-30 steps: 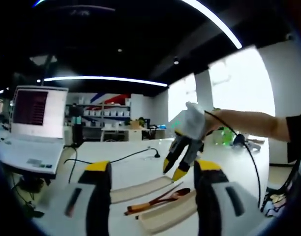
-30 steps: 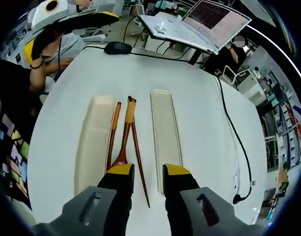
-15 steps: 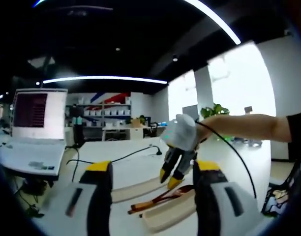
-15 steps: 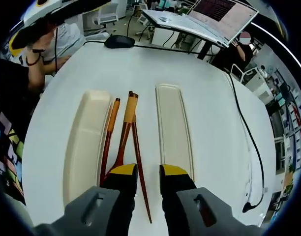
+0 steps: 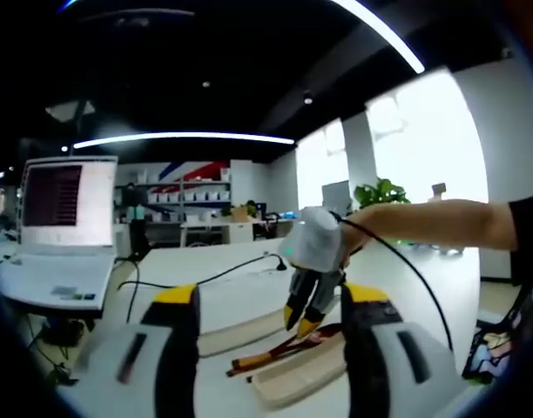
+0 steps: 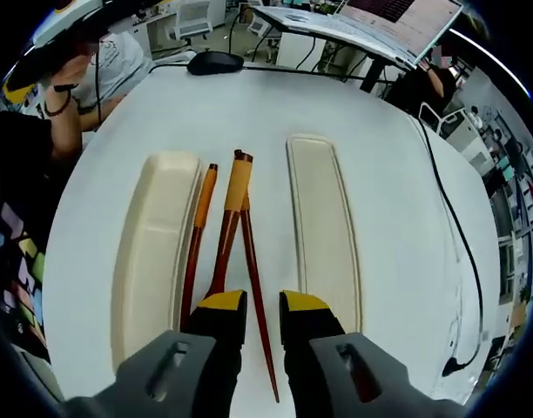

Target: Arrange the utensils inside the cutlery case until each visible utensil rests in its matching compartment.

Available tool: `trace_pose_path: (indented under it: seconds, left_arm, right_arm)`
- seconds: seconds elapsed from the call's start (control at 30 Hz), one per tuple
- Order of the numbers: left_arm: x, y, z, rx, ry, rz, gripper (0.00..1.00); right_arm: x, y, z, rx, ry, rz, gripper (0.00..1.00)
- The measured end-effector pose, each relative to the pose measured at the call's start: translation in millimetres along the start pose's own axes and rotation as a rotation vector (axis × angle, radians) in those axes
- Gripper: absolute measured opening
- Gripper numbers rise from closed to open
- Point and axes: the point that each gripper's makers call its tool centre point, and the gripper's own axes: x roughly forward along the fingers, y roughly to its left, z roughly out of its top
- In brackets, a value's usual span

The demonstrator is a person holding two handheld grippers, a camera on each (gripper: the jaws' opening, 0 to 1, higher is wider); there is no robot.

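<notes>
2 case halves (image 6: 153,235) flank the utensils (image 6: 225,235) on the table (image 6: 397,157).

Chopsticks (image 6: 246,261) and spoon (image 6: 225,235) crowd the lane between case halves (image 6: 323,226).

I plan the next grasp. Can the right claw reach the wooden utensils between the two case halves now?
Probably yes. The right claw hangs just above the wooden utensils, jaws slightly apart, and nothing lies between them; the two case halves sit off to each side.
</notes>
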Motion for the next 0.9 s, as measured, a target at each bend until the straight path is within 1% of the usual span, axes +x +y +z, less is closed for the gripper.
trace_pose_path:
  seconds: [0.07, 0.1, 0.13, 0.17, 0.2, 0.23, 0.3, 0.37, 0.43, 0.53, 0.73, 0.8, 0.83, 0.9]
  left_arm:
    - [0.1, -0.6, -0.1, 0.001, 0.000, -0.002, 0.68]
    - [0.0, -0.9, -0.2, 0.000, 0.001, -0.004, 0.68]
    - [-0.1, -1.2, -0.2, 0.000, 0.000, -0.005, 0.68]
    - [-0.2, -1.2, 0.0, -0.003, -0.001, -0.005, 0.68]
    - [-0.2, -0.4, 0.3, -0.015, -0.004, -0.001, 0.69]
    - [-0.4, 0.6, 0.5, -0.026, -0.005, 0.001, 0.69]
    - [-0.8, 1.0, 0.4, -0.025, -0.006, 0.002, 0.68]
    - [-0.9, 1.9, -0.2, -0.021, -0.002, 0.003, 0.67]
    - [-0.9, 1.6, -0.5, -0.021, -0.001, 0.002, 0.67]
    - [-0.5, -0.6, -1.1, -0.016, 0.002, -0.005, 0.66]
    - [1.8, -2.2, -5.1, -0.016, 0.016, -0.014, 0.65]
    - [1.4, -2.2, -4.6, -0.016, 0.014, -0.016, 0.65]
    - [1.0, -2.2, -3.9, -0.017, 0.012, -0.016, 0.65]
    - [0.5, -1.5, -3.0, -0.019, 0.008, -0.014, 0.65]
  right_arm:
    - [4.4, -1.1, -2.0, 0.005, 0.013, -0.009, 0.15]
    - [2.5, -1.0, 1.1, 0.001, 0.007, -0.002, 0.12]
    - [2.7, -3.7, 1.0, 0.042, 0.008, -0.035, 0.11]
    - [1.5, 4.2, 1.3, 0.018, 0.011, 0.007, 0.07]
    - [4.1, 15.2, 2.5, -0.011, -0.001, 0.060, 0.03]
    - [1.5, 8.8, 2.6, -0.075, 0.005, 0.023, 0.03]
    - [-0.6, 7.5, 2.4, -0.013, -0.002, 0.015, 0.03]
    - [-0.4, 6.8, 1.7, -0.027, -0.005, 0.021, 0.03]
    - [0.2, 7.0, 1.0, 0.015, -0.021, 0.041, 0.02]
    - [0.9, 6.5, -0.3, -0.003, -0.039, 0.047, 0.02]
    - [2.4, 5.5, 0.5, 0.017, -0.047, 0.041, 0.02]
    - [2.7, 5.0, 0.7, 0.023, -0.046, 0.036, 0.02]
    - [2.3, 3.4, 0.6, 0.046, -0.054, 0.035, 0.02]
    - [3.3, 5.3, 1.9, 0.040, -0.060, 0.039, 0.02]
